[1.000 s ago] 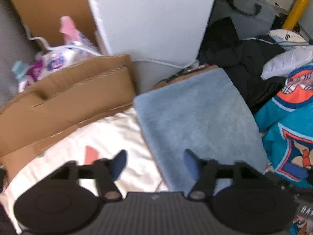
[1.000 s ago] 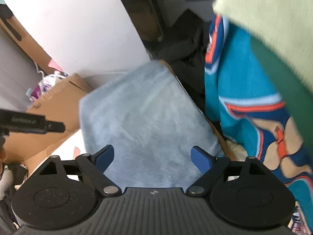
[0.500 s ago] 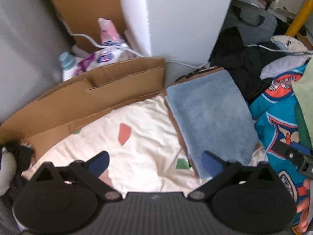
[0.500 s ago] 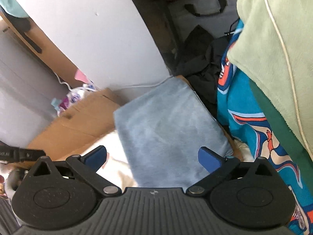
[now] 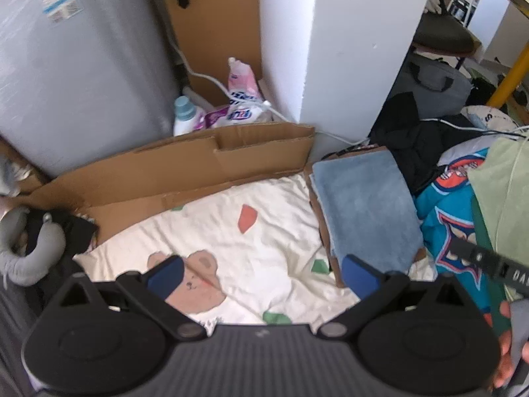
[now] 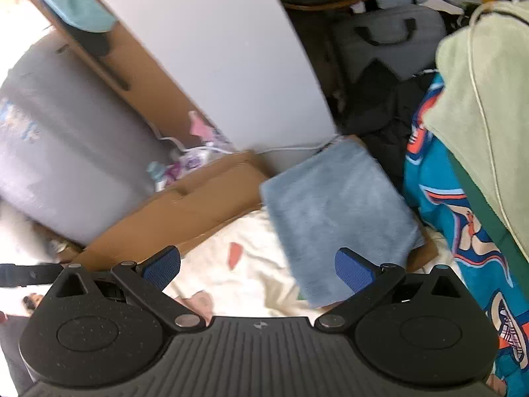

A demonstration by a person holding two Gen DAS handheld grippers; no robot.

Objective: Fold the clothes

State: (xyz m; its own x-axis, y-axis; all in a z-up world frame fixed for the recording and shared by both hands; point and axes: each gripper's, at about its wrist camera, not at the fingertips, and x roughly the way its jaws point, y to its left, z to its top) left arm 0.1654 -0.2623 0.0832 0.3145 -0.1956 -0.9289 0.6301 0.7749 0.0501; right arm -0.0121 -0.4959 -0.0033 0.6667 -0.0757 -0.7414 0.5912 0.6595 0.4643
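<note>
Both grippers, left gripper and right gripper, spread wide, empty. Blue towel folded; reach teal jersey next, pinch single layer.

The left side of the right wrist view is looking blurry, so the bottles by the cardboard are too fuzzy to read. The green cloth is running off the picture's edge. A hand is peeking in at the corner, mostly cut off. The bear sheet is hiding behind each hand-held gripper's body.
</note>
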